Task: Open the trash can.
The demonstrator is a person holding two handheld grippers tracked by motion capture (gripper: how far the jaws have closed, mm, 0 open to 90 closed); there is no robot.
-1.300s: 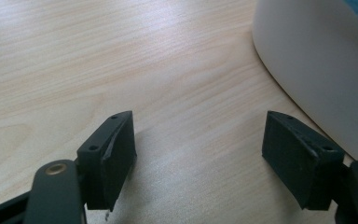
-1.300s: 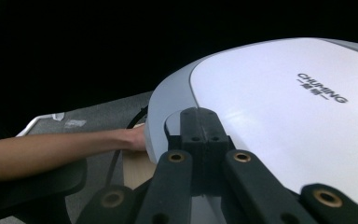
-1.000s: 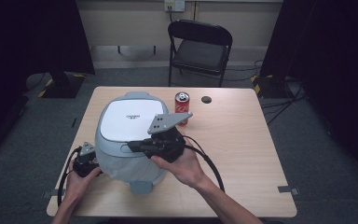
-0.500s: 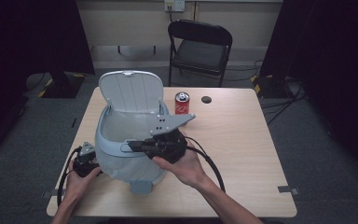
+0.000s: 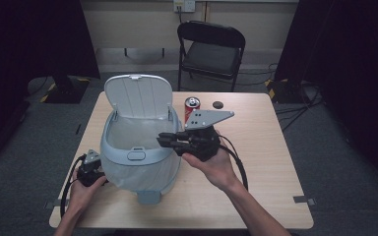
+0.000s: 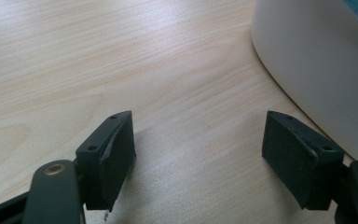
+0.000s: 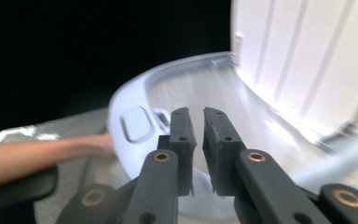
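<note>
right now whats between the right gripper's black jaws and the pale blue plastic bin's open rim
Nothing. In the right gripper view, the right gripper hangs with a narrow bare gap between its jaws, just short of the pale blue plastic bin, whose lid stands open.

Smooth glossy plastic bin (image 5: 140, 162) (lid ribbed), pale matt wood-grain table (image 5: 256, 196), shiny metal can (image 5: 192, 107)

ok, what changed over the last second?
The bin's lid swung up from closed to upright. The right claw drew back from the front rim, its jaws just opening slightly with nothing between them. The left claw, the can and the bin stayed put.
</note>
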